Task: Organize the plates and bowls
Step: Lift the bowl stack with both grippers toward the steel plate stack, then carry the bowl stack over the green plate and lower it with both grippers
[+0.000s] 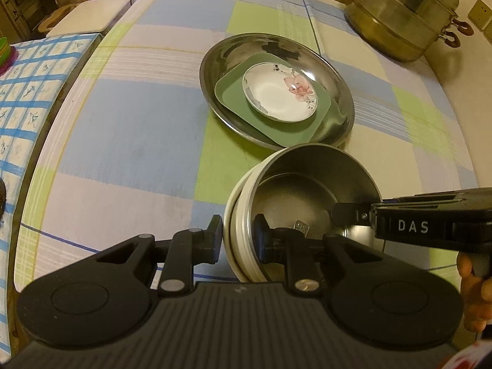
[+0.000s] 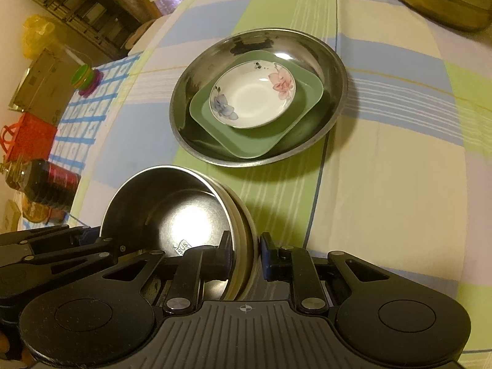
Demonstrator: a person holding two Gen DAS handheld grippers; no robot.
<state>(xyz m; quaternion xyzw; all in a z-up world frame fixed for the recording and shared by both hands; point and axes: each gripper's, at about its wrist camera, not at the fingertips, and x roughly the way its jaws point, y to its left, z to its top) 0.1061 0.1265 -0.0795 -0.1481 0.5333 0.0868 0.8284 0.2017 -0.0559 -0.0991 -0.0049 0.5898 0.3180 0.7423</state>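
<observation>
A checked cloth in blue, green and cream covers the bench [image 1: 129, 141]. At its middle sits a steel pan [image 2: 335, 70] holding a green square plate [image 2: 246, 144] and a flowered saucer [image 2: 252, 101]. At six o'clock, a steel bowl [image 1: 310, 181] nested in a white bowl [image 1: 229, 215] hangs tilted, both sets of jaws clamped on opposite rims: left gripper [image 1: 238, 236], right gripper [image 2: 246, 253]. The risk (as I judge it) is the inner bowl sliding out, since the tilt loosens the nest.
</observation>
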